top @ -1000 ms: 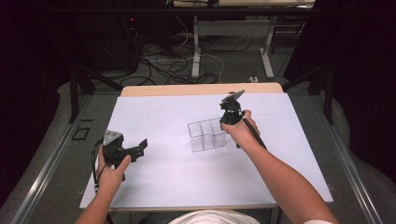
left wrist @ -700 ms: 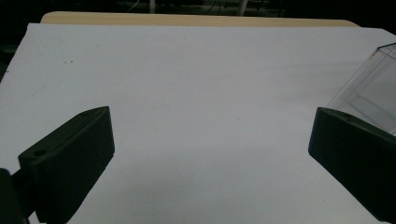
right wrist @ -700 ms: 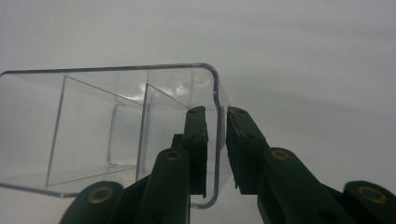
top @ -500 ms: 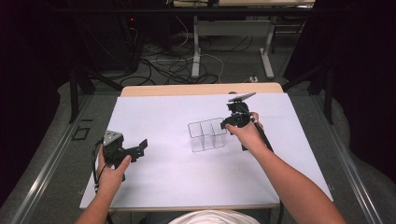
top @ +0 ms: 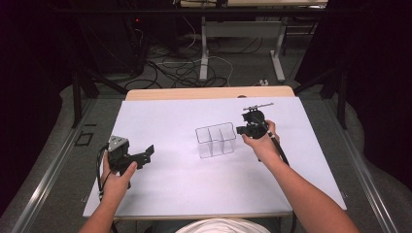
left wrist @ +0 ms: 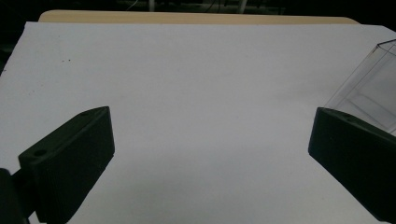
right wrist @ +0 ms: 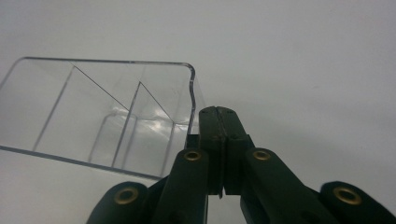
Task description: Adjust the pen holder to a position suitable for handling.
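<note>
A clear plastic box (top: 215,141) with inner dividers stands in the middle of the white sheet. My right gripper (top: 241,130) is low at the box's right end. In the right gripper view its jaws are pressed together, and the right gripper (right wrist: 219,113) shows nothing between them, just outside the corner of the clear box (right wrist: 107,112). My left gripper (top: 147,154) is held over the sheet's left part, well apart from the box. The left gripper (left wrist: 210,135) has its jaws spread wide, with the clear box (left wrist: 369,88) at the far right.
The white sheet (top: 175,116) covers most of the table, with a strip of wooden tabletop (top: 209,93) bare along the far edge. Cables and table legs (top: 204,53) lie on the floor beyond. Metal rails run along both sides.
The right gripper has come down and a little to the right, from above the box to beside its right end. The left gripper has stayed put.
</note>
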Motion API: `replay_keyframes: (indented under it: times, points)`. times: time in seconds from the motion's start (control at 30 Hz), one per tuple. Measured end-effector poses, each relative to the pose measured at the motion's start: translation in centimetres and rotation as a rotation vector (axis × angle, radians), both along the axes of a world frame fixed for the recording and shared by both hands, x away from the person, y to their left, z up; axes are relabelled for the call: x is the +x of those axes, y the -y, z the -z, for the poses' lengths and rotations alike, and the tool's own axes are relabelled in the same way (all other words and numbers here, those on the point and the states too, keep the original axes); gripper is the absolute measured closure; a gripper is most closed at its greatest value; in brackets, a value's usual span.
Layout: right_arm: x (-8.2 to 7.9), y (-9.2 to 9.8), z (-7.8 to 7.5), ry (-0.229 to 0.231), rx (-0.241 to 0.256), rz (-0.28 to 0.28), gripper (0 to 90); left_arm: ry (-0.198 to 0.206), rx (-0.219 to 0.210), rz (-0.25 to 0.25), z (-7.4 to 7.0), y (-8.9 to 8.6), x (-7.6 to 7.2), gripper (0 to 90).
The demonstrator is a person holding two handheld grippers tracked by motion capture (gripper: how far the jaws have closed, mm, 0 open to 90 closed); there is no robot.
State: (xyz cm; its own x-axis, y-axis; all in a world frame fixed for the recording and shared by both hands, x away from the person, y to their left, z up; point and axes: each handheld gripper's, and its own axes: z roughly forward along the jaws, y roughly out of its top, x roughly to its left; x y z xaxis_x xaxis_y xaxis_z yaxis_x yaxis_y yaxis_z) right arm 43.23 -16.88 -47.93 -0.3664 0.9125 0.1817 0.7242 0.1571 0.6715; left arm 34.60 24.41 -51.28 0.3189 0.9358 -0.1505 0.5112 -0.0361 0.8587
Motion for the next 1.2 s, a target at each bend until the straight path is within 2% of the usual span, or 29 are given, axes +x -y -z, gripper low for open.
replay_keyframes:
  times: [0.03,0.13,0.17,0.23,0.27,0.3,0.37,0.4,0.5,0.63,0.87,1.03,1.2]
  points:
    - [0.0,-0.3,0.7,0.007,-0.012,-0.015,90.0,-0.001,0.001,0.0,0.0,0.0,0.0,0.5]
    - [0.0,-0.4,1.3,-0.005,-0.04,-0.03,90.0,-0.004,-0.002,-0.001,0.0,0.0,0.0,0.5]
    - [-0.2,-0.4,1.5,0.011,-0.038,-0.033,90.0,-0.004,-0.002,-0.001,0.0,0.0,0.0,0.6]
    - [-0.3,-0.2,1.6,-0.01,-0.015,-0.028,90.0,-0.006,-0.003,-0.001,0.1,0.0,0.0,0.6]
    - [-0.6,0.0,1.8,-0.039,0.029,-0.028,90.0,-0.006,-0.004,-0.001,0.1,0.0,0.0,0.6]
    - [-0.6,0.0,1.8,-0.039,0.029,-0.028,90.0,-0.008,-0.004,0.0,0.1,0.0,0.1,0.6]
    - [-0.8,0.0,1.7,-0.071,0.046,-0.033,90.0,-0.009,0.0,0.002,0.1,0.1,0.1,0.6]
    - [-1.1,-0.1,1.7,-0.067,0.059,-0.045,90.0,-0.007,-0.001,0.001,0.1,0.1,0.1,0.6]
    - [-1.7,-0.6,1.5,-0.055,0.036,-0.057,90.0,-0.006,-0.001,0.0,0.1,0.2,0.0,0.6]
    - [-2.1,-0.8,1.4,-0.053,0.038,-0.061,90.0,-0.008,0.001,0.001,0.1,0.1,0.0,0.6]
    - [-2.1,-0.7,1.6,-0.049,0.048,-0.058,90.0,-0.003,0.003,0.005,0.0,0.1,0.1,0.6]
    - [-2.1,-0.3,1.3,-0.034,0.064,-0.081,89.9,-0.008,0.003,0.003,0.1,0.0,0.1,0.6]
    - [-2.2,0.3,0.8,0.006,0.087,-0.115,82.6,-0.013,0.0,0.004,0.2,0.0,0.2,0.7]
